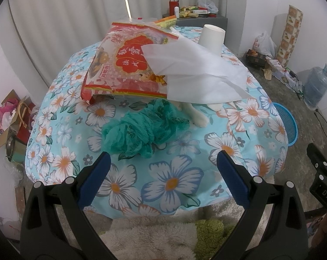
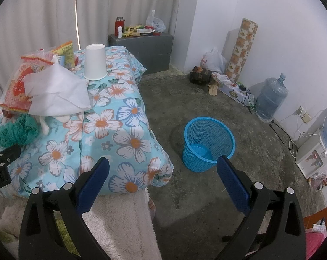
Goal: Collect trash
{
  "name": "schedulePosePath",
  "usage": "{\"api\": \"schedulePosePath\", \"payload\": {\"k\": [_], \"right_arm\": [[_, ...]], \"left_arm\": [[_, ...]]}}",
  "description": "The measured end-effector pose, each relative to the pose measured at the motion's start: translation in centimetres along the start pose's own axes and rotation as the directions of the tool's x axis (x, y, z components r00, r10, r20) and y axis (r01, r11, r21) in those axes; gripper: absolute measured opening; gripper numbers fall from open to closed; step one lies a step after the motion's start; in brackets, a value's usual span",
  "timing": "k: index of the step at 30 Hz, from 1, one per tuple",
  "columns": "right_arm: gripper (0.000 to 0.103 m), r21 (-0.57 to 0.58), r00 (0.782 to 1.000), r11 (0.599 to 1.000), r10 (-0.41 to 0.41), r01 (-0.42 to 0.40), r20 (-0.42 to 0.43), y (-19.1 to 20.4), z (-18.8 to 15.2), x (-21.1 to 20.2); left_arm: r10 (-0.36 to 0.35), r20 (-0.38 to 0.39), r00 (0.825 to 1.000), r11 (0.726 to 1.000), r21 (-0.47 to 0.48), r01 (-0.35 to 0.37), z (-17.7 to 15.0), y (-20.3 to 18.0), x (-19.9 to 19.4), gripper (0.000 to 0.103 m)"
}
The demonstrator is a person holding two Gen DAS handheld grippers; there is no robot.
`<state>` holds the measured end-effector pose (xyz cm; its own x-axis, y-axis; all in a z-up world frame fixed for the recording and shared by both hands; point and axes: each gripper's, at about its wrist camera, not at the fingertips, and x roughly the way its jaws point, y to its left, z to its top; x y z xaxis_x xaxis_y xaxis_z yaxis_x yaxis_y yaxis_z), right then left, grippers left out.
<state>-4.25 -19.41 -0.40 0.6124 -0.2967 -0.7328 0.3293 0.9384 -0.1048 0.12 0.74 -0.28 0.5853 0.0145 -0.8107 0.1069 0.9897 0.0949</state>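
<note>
On the flowered quilt (image 1: pixel 172 182) lie a crumpled teal net (image 1: pixel 141 130), a red snack bag (image 1: pixel 124 65), a white tissue (image 1: pixel 198 73) draped over the bag, and an upturned white paper cup (image 1: pixel 212 36). My left gripper (image 1: pixel 163 164) is open just short of the teal net, nothing between its fingers. In the right wrist view the same pile shows at the left: the tissue (image 2: pixel 57 91), the cup (image 2: pixel 95 61), the net (image 2: pixel 16 132). My right gripper (image 2: pixel 163 169) is open over the floor, near the blue mesh bin (image 2: pixel 206 145), which stands empty.
A grey cabinet (image 2: pixel 148 47) with bottles and wrappers stands behind the bed. Along the right wall are a plastic bag (image 2: pixel 213 60), a patterned roll (image 2: pixel 242 49), a water jug (image 2: pixel 271 97), cables and a dispenser (image 2: pixel 314 153). A fluffy white rug (image 2: pixel 120 227) lies below the quilt.
</note>
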Motion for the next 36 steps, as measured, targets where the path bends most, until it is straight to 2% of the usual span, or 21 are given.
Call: {"api": "schedulePosePath", "payload": {"k": [36], "right_arm": [[0.097,-0.006,1.0,1.0,0.011,-0.011,0.004,0.02,-0.04,-0.03]], "left_arm": [[0.002,-0.001,1.0,1.0,0.002,-0.002,0.0,0.29,0.02,0.094]]}}
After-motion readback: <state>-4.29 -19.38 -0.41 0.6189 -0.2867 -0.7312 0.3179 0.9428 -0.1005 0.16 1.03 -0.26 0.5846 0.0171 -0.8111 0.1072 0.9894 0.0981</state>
